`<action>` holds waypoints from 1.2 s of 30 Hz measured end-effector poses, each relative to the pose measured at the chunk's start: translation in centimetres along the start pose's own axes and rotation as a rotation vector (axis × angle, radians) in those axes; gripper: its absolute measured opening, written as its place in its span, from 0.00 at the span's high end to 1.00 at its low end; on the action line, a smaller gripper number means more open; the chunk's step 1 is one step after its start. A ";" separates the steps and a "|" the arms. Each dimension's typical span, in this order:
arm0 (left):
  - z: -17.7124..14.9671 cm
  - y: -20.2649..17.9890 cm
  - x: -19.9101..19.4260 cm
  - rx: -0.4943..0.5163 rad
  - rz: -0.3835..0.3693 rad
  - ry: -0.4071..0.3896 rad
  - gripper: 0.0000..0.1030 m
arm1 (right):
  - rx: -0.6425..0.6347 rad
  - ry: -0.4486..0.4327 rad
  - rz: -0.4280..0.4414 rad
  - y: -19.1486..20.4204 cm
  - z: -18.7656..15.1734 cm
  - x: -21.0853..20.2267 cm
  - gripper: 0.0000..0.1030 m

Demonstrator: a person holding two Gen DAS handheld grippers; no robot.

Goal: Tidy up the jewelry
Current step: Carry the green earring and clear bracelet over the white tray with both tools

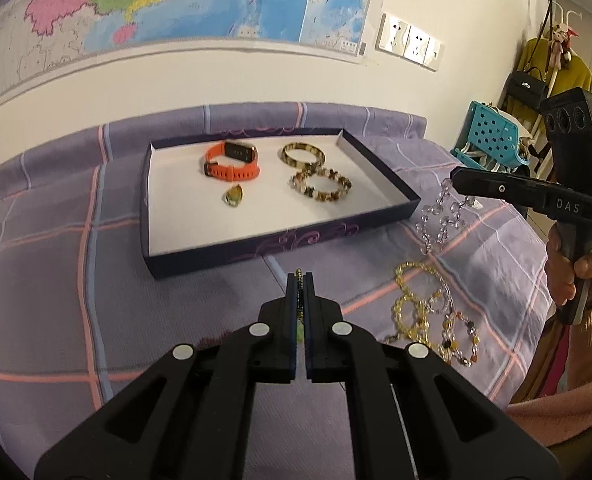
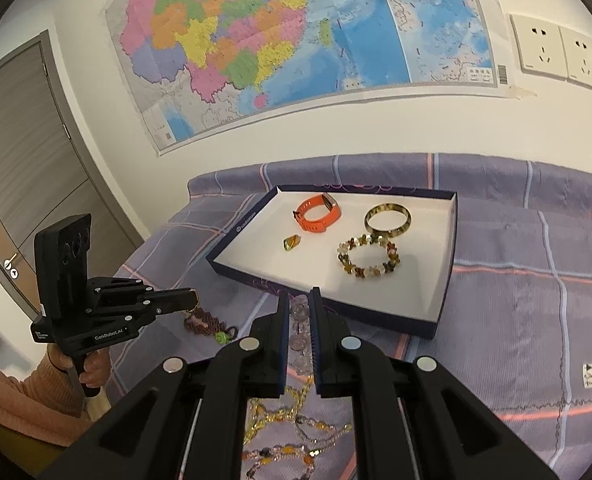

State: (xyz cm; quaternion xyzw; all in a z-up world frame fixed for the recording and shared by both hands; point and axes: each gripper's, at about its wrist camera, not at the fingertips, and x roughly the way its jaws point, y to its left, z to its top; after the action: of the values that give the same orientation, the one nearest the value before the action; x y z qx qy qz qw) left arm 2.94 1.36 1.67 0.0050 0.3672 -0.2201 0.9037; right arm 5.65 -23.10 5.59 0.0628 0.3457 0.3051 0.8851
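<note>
i have the left gripper (image 1: 300, 280) clamped on a braided pendant cord (image 2: 205, 322) and the right gripper (image 2: 298, 300) on a clear bead strand (image 1: 442, 216), both lifted off the bed, next needing carrying into the tray (image 1: 279, 236).

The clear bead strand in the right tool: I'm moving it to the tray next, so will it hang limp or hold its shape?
The clear bead strand probably hangs limp: it droops in loops from the right tool. Its smooth beads may slip and swing.
</note>
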 end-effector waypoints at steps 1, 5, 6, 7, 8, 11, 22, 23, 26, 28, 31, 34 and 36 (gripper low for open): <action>0.3 0.0 0.0 0.001 0.000 -0.004 0.97 | -0.003 -0.004 0.001 0.0 0.3 0.1 0.92; 1.5 0.2 0.2 0.008 0.004 -0.019 0.97 | -0.014 -0.015 0.005 0.0 1.3 0.4 0.92; 1.7 0.3 0.2 0.009 0.005 -0.022 0.97 | -0.017 -0.018 0.004 0.0 1.6 0.5 0.92; 1.9 0.4 0.3 0.010 0.003 -0.024 0.97 | -0.018 -0.019 0.004 -0.1 1.8 0.6 0.92; 2.2 0.4 0.5 0.009 0.002 -0.024 0.97 | -0.018 -0.023 0.002 -0.2 2.1 0.8 0.92; 2.9 0.6 1.0 0.009 0.005 -0.024 0.97 | -0.012 -0.029 -0.001 -0.6 2.8 1.2 0.92; 5.4 1.5 3.8 0.012 0.020 -0.001 0.97 | 0.026 -0.030 -0.014 -2.5 5.4 4.0 0.92; 5.7 1.7 4.2 0.008 0.019 0.005 0.97 | 0.030 -0.025 -0.014 -2.7 5.4 4.5 0.92; 6.2 2.1 5.1 0.002 0.027 0.017 0.97 | 0.042 -0.013 -0.019 -3.2 5.7 5.8 0.92; 6.5 2.3 5.7 -0.003 0.030 0.024 0.97 | 0.053 -0.003 -0.021 -3.6 5.7 6.7 0.92; 6.8 2.6 6.5 -0.009 0.038 0.034 0.97 | 0.063 0.008 -0.024 -3.9 5.8 7.7 0.92; 6.9 2.7 7.4 -0.008 0.043 0.048 0.97 | 0.069 0.018 -0.028 -4.2 6.0 8.6 0.92; 7.0 2.7 7.9 -0.009 0.046 0.057 0.97 | 0.072 0.023 -0.031 -4.4 6.1 9.0 0.92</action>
State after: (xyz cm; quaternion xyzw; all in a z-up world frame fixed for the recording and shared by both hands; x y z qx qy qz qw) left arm 13.64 -0.47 1.13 0.0158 0.3937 -0.1973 0.8977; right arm 17.04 -20.79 3.61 0.0857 0.3678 0.2793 0.8828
